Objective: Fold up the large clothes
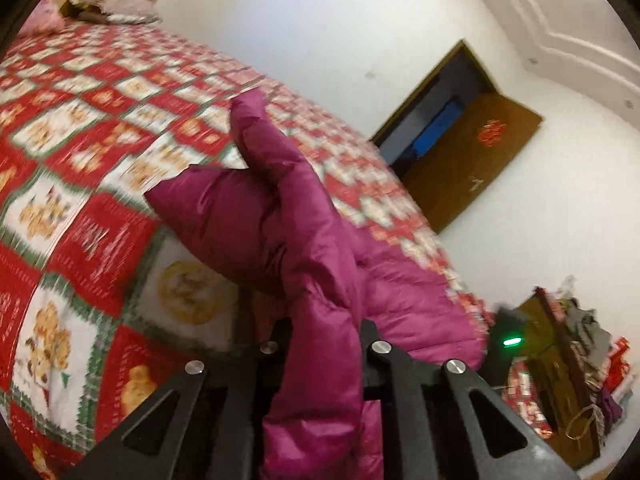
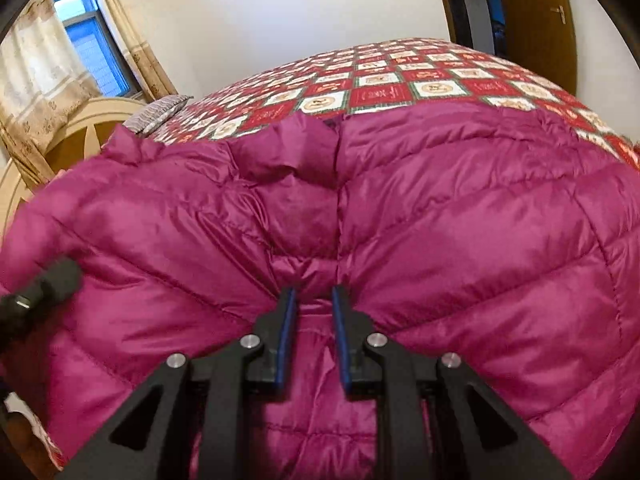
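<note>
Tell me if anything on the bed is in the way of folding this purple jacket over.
Nothing visible is. Both claws, left and right, already pinch the purple jacket, and the patterned bedspread beyond it shows bare; only a pillow sits off by the headboard.

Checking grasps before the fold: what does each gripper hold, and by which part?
Both hold the magenta quilted puffer jacket. The left gripper pinches a raised fold of it, seemingly a sleeve. The right gripper pinches a bunched fold near its middle seam.

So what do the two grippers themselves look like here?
Both are matte black, with angular linkage arms pierced by triangular cutouts and joined by round silver pivot pins. The right gripper has blue pads lining its fingers' inner faces. The left gripper has its pads hidden.
</note>
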The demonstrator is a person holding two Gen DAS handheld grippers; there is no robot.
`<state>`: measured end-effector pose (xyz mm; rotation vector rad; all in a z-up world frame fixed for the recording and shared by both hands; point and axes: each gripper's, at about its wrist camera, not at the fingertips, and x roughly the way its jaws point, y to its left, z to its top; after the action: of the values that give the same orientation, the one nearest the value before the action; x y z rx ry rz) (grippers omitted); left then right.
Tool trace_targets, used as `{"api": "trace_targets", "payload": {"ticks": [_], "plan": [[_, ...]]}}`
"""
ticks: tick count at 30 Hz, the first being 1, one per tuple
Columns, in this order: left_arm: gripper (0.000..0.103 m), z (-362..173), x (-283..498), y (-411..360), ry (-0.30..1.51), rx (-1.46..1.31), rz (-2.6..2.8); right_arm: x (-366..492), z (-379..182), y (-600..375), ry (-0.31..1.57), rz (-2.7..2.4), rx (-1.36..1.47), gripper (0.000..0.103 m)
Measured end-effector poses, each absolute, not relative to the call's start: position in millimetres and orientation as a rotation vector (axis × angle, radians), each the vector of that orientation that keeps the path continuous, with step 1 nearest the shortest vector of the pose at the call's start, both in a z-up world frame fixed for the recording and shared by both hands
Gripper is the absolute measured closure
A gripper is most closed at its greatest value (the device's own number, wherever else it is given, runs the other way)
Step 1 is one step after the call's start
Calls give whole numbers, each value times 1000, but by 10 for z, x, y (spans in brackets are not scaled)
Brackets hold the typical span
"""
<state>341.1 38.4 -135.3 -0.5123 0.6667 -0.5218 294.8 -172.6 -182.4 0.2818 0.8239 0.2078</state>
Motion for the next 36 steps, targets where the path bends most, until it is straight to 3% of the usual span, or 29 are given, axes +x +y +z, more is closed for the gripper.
{"api": "trace_targets", "payload": {"ticks": [8, 15, 18, 25, 27, 36], "plan": [[93, -863, 3192, 157, 603, -435, -646, 2887, -1806, -1639, 912, 333, 518, 83], [93, -558, 3052, 229, 561, -289, -578, 2871, -1877, -981, 1013, 680, 782, 89], [92, -551, 3080, 140, 567, -199, -537, 2888, -1852, -939, 1034, 721, 770, 89], [92, -718, 3069, -423, 598, -24, -559, 2706, -1565, -1742, 924, 617, 758, 87], [92, -830, 3054, -646, 681, 2, -551, 2613, -1500, -2070, 888, 542, 740, 87], [90, -1372, 2980, -1264, 782, 211, -565, 2393, -1518, -2821, 823, 312, 745, 86]]}}
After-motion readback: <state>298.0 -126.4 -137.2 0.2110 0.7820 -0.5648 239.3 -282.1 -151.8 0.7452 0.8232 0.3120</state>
